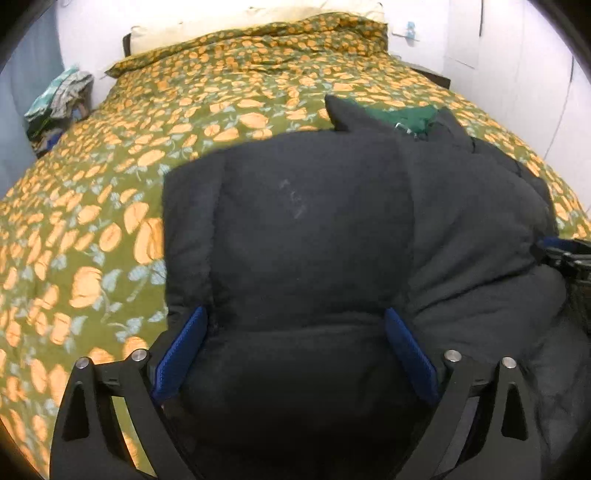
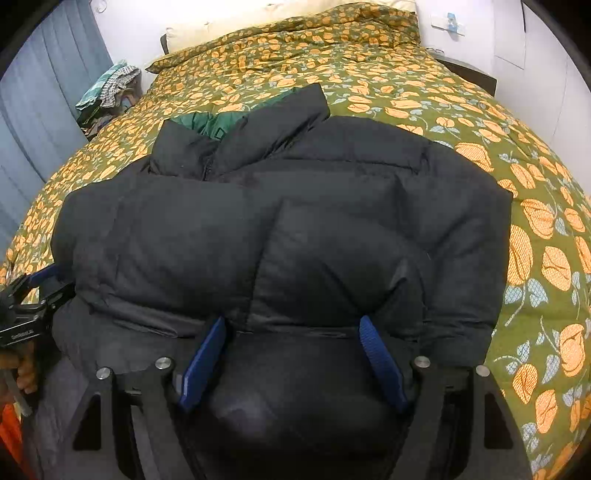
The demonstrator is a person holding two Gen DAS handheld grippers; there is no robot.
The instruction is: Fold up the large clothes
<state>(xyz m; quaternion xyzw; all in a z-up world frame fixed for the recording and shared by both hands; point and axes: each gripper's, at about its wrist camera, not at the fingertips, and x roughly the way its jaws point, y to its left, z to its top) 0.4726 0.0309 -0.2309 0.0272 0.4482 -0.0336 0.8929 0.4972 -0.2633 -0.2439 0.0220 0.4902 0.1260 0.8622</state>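
L gripper (image 1: 295,325) sat low over the near hem of the jacket (image 1: 314,229), jaws spread wide w/ puffy black fabric bulging between the 2 blue pads (image 1: 181,354); nothing pinched. R gripper (image 2: 293,332) was the same: jaws apart, pads (image 2: 382,363) straddling a padded fold, not clamped on it. Each gripper showed at the edge of the other's view, so they worked side by side along the near edge.

Jacket lay on the bed (image 1: 92,206), on a green cover w/ orange flower print, spread across the near part. Black quilted puffer, sleeves folded in over the body, collar (image 2: 240,129) at the far end showing green lining (image 2: 207,122). A faint pale scuff marked the front panel.

Beyond it, bare cover ran to a cream pillow (image 2: 236,26) at the head. A clothes pile (image 2: 110,88) sat left of the bed by a grey-blue curtain (image 2: 48,96); dark nightstand (image 2: 469,72) far right.

Near hem was lost under the gripper frames & in shadow. Far items were too small to make out.
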